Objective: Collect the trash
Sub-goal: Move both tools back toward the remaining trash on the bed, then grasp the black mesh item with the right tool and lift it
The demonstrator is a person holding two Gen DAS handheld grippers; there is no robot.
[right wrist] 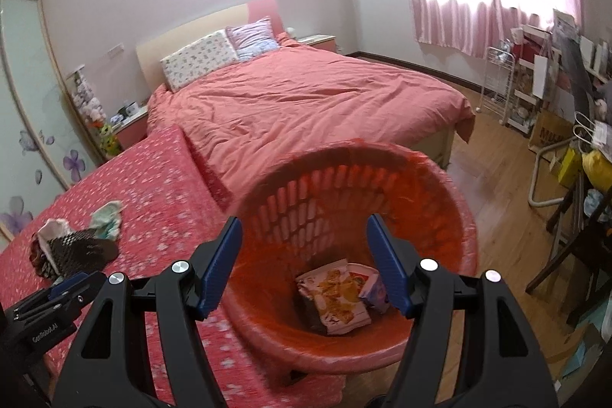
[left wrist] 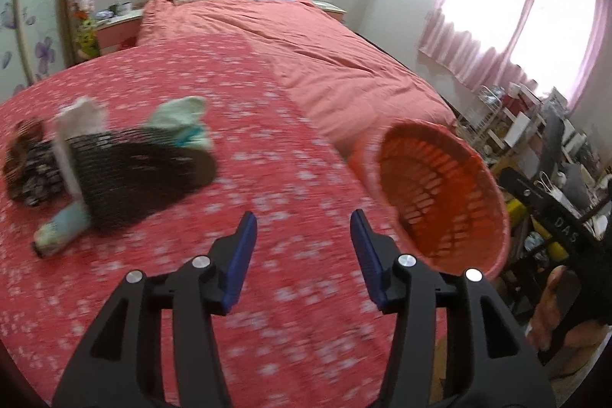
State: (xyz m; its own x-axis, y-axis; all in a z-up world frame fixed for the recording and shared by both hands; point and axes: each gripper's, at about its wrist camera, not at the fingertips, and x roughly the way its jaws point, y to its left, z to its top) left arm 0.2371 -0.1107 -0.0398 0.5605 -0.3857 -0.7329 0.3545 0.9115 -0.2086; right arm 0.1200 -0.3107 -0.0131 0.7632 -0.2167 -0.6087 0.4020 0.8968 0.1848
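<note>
An orange slatted trash basket (right wrist: 428, 201) stands by the bed's right side; it also shows in the left wrist view (left wrist: 440, 194). A printed snack wrapper (right wrist: 336, 297) lies at its bottom. On the red flowered bedspread (left wrist: 267, 178) lies a pile of litter: black mesh (left wrist: 134, 174), a white piece (left wrist: 82, 117), pale green paper (left wrist: 179, 121), a light blue tube (left wrist: 61, 228). The pile also shows in the right wrist view (right wrist: 76, 247). My left gripper (left wrist: 304, 247) is open and empty above the bedspread, right of the pile. My right gripper (right wrist: 306, 251) is open and empty over the basket's mouth.
A pink duvet (right wrist: 306, 102) and two pillows (right wrist: 214, 56) cover the far bed. A nightstand (left wrist: 118, 25) stands at the far left. Cluttered shelves (right wrist: 535, 83), a chair and bags (right wrist: 585, 159) line the right wall under pink curtains. Wooden floor (right wrist: 497, 178) lies right of the basket.
</note>
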